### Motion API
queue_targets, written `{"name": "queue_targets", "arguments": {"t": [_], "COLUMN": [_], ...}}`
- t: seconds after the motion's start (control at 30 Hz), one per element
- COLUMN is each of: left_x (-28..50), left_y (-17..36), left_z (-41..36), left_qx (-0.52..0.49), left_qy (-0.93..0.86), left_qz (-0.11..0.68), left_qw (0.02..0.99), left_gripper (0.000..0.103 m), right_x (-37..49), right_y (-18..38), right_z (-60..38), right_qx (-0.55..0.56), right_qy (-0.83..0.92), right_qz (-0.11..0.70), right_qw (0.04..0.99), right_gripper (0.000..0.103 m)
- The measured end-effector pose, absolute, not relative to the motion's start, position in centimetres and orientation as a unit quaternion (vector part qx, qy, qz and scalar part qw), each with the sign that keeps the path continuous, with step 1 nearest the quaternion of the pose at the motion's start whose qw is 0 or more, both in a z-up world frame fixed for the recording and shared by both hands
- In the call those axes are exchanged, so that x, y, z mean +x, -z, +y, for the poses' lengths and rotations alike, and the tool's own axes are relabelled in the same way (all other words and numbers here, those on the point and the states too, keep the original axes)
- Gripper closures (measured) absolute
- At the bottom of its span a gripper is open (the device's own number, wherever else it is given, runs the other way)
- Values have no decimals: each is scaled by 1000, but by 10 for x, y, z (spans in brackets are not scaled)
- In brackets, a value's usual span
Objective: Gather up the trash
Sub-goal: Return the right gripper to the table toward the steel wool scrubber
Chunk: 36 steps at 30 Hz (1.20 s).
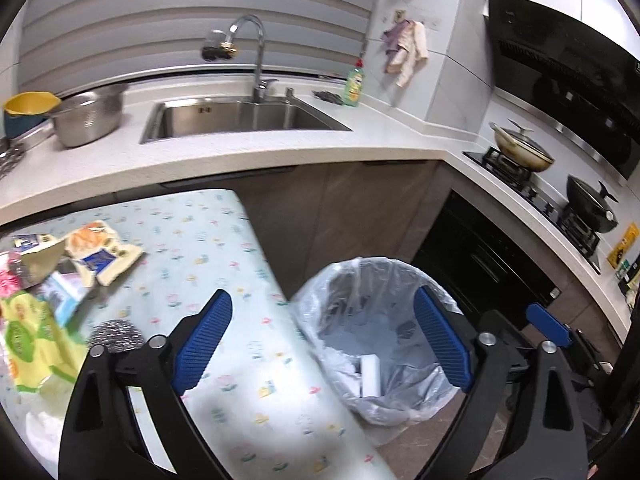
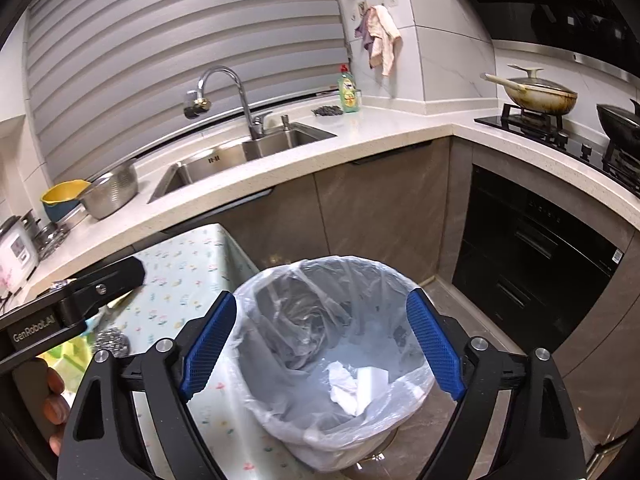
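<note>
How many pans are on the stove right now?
2: a cream lidded pan on the near-corner burner, and a black wok on the burner beyond it. The stove's far end is cropped.

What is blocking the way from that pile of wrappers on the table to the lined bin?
Nothing visible. The wrappers lie at the table's left side; bare tablecloth runs to its edge, and the bin stands open-topped just beyond. Both the left gripper and right gripper are open and empty.

You see a bin lined with thin, crinkly, see-through plastic. Soft crumpled paper lies inside. The bench has a smooth flowery cloth. The scrubber is shiny wire. The sink is shiny metal.
</note>
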<state>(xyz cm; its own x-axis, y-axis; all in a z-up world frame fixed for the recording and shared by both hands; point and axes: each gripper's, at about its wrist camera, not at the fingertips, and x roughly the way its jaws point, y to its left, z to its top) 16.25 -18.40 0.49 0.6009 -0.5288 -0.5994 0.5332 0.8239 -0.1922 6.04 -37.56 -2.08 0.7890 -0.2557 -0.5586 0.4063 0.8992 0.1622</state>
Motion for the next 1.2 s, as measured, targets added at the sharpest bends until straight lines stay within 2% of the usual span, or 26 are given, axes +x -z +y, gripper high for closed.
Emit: {"name": "queue_targets", "arguments": {"t": [0.17, 0.77, 1.2], "left_x": [161, 162, 156], "left_y": [-9, 0, 39], "left_z": [-137, 19, 96], "left_qx": [-13, -37, -44], "left_qy": [256, 126, 91], "left_qz": [336, 353, 397], "left_qw": [906, 926, 912], "left_gripper": [11, 10, 7], "right_x": [61, 84, 106], "right_y": [14, 5, 24], "right_z": [-346, -224, -153], "right_qx": [130, 86, 61], "right_qy": [155, 75, 38], "right_qz": [276, 288, 315], "right_qw": [940, 951, 947], "right_gripper": [19, 19, 19]}}
